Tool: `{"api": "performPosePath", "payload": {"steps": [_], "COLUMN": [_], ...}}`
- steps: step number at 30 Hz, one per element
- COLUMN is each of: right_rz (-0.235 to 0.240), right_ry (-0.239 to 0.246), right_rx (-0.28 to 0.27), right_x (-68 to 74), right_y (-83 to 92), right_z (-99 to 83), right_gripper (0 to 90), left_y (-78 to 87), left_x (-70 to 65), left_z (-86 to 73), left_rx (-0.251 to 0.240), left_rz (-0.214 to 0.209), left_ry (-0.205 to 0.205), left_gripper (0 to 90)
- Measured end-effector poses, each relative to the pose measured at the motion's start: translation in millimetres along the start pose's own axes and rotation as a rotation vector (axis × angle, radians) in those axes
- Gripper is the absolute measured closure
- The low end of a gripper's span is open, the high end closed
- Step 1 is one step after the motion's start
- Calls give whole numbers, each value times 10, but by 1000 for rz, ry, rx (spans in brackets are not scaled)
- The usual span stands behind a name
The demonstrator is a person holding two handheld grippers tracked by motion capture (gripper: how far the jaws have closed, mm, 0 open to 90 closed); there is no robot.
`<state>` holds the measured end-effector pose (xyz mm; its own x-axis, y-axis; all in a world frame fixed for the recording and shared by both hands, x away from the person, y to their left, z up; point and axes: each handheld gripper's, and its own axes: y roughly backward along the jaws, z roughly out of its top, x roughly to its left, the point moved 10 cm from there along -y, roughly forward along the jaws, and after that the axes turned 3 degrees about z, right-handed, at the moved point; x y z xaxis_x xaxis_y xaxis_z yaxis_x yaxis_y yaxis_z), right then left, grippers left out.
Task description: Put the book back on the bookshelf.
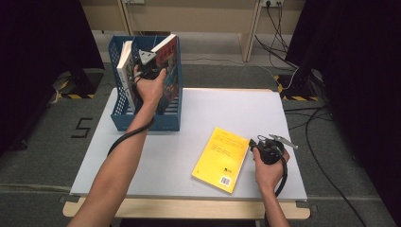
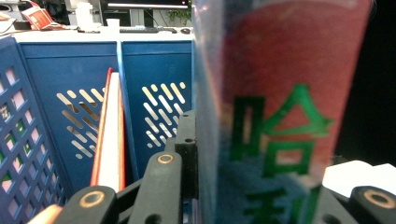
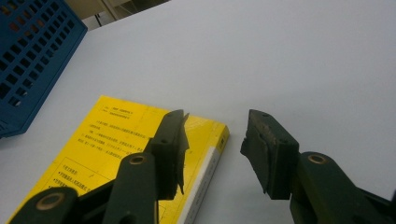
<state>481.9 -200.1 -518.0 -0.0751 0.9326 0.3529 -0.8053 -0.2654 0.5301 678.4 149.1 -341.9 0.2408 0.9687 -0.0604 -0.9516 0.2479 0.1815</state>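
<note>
Presently, the work in hand is the filing of books into the blue rack [image 1: 124, 120] at the far left of the table [image 1: 189, 113]. The left gripper [image 1: 150, 66] sits over the rack's right compartment with its jaws pinching the red book [image 1: 169, 56]; in the left gripper view the cover [image 2: 280, 116], with green characters, stands upright between the jaws and close to the lens. The book is partly down in the compartment and leans slightly. A second book [image 1: 126, 64], white-edged, stands in the left compartment, beyond the divider [image 2: 122, 84].

The right gripper [image 1: 270, 147] hovers near the table's right side, just beside the yellow book [image 1: 221, 158], which lies flat on the table, well apart from the rack. Its jaws are spread and hold nothing; in the right gripper view the left jaw sits over the book's corner [image 3: 205, 135] and the right jaw over bare table.

Judgement: the step is the seating of the red book, not yet finished. The next move calls for lowering it until its bottom edge rests on the rack floor, then opening the jaws and lifting clear without dragging the cover. The yellow book appears next in line; lying flat, it will need an edge raised before a grip is possible.
</note>
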Motion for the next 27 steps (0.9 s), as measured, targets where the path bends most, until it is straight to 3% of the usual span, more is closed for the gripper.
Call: {"api": "performPosePath", "payload": {"steps": [27], "right_rz": [4], "right_ry": [-3], "right_rx": [8], "right_x": [29], "right_y": [-6], "right_z": [-12], "right_gripper": [578], "left_y": [-45], "left_x": [-58], "left_z": [-19], "left_rx": [-9], "left_rz": [27], "left_ry": [-16], "left_gripper": [744]}}
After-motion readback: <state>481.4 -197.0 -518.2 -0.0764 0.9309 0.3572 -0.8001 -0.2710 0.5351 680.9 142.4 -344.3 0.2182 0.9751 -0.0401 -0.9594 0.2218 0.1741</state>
